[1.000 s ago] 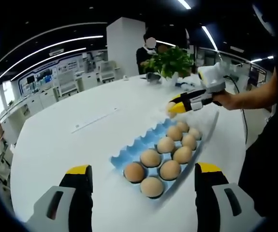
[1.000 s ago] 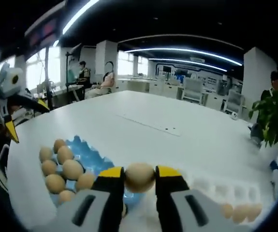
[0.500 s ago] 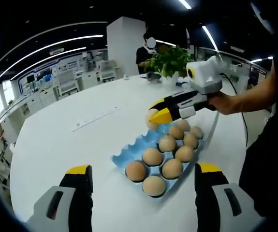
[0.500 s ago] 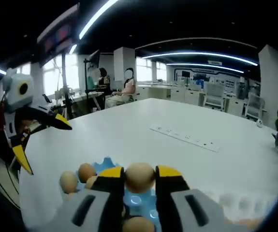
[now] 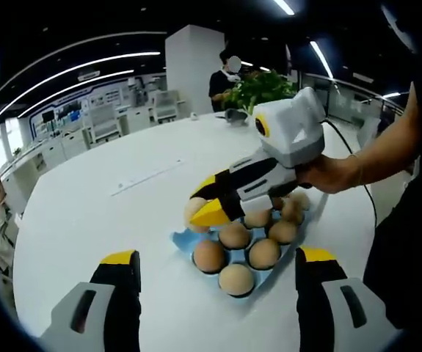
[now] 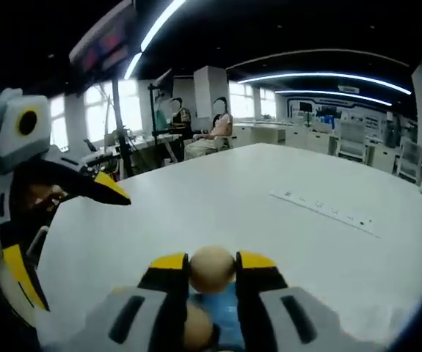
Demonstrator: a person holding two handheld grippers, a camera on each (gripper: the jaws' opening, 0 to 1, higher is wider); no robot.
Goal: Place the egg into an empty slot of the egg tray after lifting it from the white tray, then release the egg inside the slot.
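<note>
Tabletop: large, white, rounded; a power strip lies on it well away from the egg tray.

Egg tray: blue, on the tabletop. In the left gripper view 7 eggs sit in its slots.

Right hand-held gripper: yellow-tipped, held by a person's hand, reaching over the near-left end of the egg tray. Clenched on 1 egg, which sits between the yellow tips above the blue tray in the right gripper view.

Left hand-held gripper: jaws spread wide, nothing between them, tips above the tabletop beside the egg tray.

Potted plant: green, at the far edge of the tabletop.
</note>
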